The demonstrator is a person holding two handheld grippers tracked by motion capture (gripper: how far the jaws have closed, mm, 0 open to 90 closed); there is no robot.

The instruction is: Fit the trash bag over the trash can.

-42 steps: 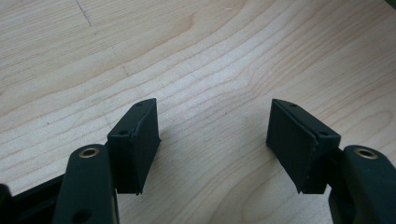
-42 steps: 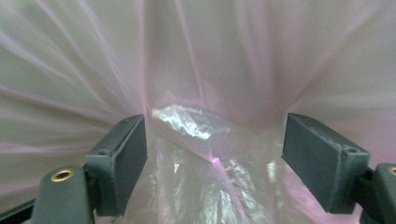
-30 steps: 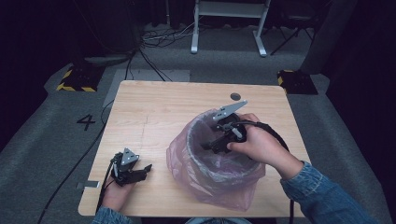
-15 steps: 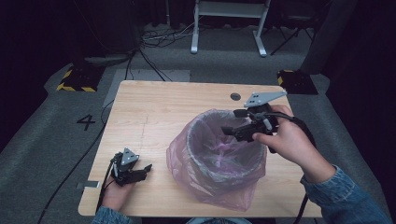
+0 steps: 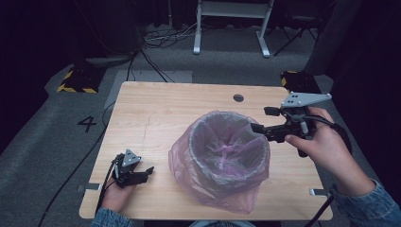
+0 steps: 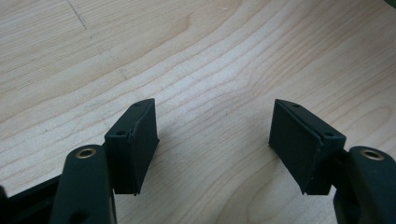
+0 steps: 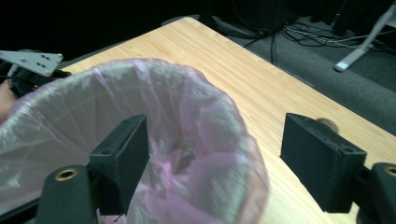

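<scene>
Waste bin [image 5: 229,151] lined with a pink translucent bag [image 5: 217,191] is seen right of centre on the tabletop [image 5: 165,109]; bag is folded over the rim and bunched around the base, so the bin's wall is only dimly made out through the plastic. Bin's bottom is hidden by crumpled liner. Right gripper [image 5: 260,120] is held just beside the rim's right edge, jaws spread, nothing between them; in its own view [image 7: 212,149] the near rim is blurred. Left gripper [image 5: 149,169] is rested at the tabletop's near-left corner, well apart from the bin, released [image 6: 212,140] over bare wood. Both forearms are cut off by the lower edge.
</scene>
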